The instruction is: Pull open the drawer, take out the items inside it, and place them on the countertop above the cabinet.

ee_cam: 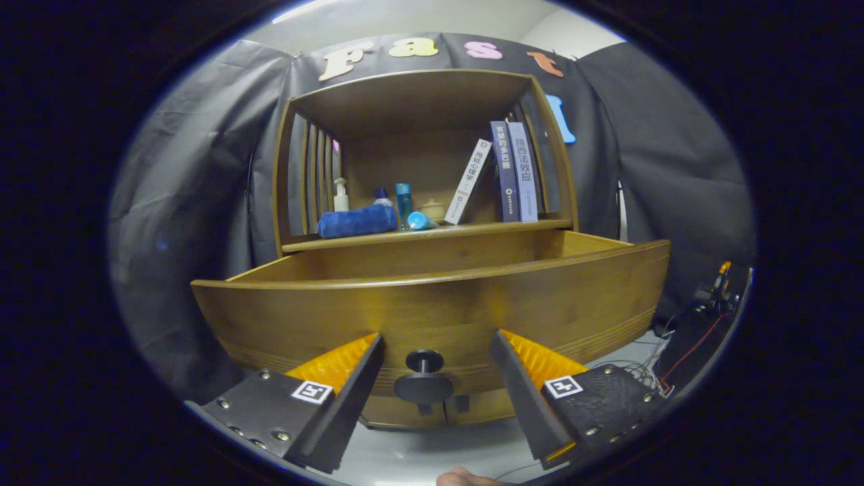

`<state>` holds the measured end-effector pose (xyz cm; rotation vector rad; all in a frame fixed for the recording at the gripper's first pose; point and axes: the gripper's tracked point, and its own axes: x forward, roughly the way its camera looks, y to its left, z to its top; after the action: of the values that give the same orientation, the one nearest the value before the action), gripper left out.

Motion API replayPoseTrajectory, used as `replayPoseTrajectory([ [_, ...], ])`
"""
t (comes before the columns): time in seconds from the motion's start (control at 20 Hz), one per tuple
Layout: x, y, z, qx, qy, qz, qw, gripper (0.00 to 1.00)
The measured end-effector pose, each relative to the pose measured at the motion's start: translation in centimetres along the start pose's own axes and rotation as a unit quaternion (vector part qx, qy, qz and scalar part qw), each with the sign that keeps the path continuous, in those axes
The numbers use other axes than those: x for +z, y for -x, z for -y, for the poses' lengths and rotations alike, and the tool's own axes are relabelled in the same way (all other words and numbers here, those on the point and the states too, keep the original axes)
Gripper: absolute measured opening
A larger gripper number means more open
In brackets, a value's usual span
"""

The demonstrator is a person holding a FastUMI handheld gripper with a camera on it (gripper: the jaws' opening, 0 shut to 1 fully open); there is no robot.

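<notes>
The claw [437,368] sits wide open, its two fingers either side of the black knob [424,378] on the drawer [432,304] front, touching nothing. The drawer is pulled out from the wooden cabinet [418,101]. Whatever is inside the drawer is hidden behind its front. Up on the shelf above sit a rolled blue towel [356,221], a few bottles [403,205] and some books [513,172].

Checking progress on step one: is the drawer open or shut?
Open: the drawer juts forward of the cabinet. Its knob sits between the open gripper fingers, untouched.
</notes>
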<state>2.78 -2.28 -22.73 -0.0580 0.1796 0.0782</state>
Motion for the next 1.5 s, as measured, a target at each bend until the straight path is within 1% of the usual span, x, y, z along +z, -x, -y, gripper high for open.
replayPoseTrajectory([
  [0.4, 0.7, -2.5, 0.5, 0.007, -0.003, -0.028, 1.000, 0.98],
  [0.45, 0.7, -2.9, 0.6, 0.011, 0.007, -0.017, 1.000, 0.98],
  [0.55, 0.6, -3.2, 0.8, 0.008, 0.056, 0.019, 0.998, 0.98],
  [0.6, 0.9, -3.6, 0.7, 0.001, 0.060, 0.021, 0.998, 0.98],
  [0.7, 0.8, -4.3, 0.3, -0.008, 0.117, 0.027, 0.993, 0.97],
  [0.75, 1.1, -3.8, 0.1, -0.012, 0.111, 0.037, 0.993, 0.97],
  [0.8, 1.0, -3.8, -0.1, -0.018, 0.085, 0.040, 0.995, 0.98],
  [0.9, 0.7, -4.2, -0.2, -0.006, 0.021, 0.028, 0.999, 0.96],
  [0.95, 0.8, -5.0, -0.7, -0.007, 0.009, 0.024, 1.000, 0.96],
  [1.05, 1.2, -7.9, -0.8, -0.014, 0.026, 0.008, 1.000, 0.95],
  [1.1, 1.4, -9.4, -0.7, -0.016, 0.020, 0.005, 1.000, 0.95],
  [1.15, 1.1, -10.0, -0.9, -0.014, 0.010, -0.009, 1.000, 0.95],
  [1.3, 0.6, -11.2, -0.9, 0.002, -0.057, -0.034, 0.998, 0.96],
  [1.35, 0.8, -11.8, -1.2, 0.007, -0.071, -0.037, 0.997, 0.96],
  [1.4, 0.8, -12.2, -1.2, 0.009, -0.075, -0.038, 0.996, 0.96],
  [1.5, 0.9, -12.9, -1.1, 0.010, -0.064, -0.040, 0.997, 0.97],
])
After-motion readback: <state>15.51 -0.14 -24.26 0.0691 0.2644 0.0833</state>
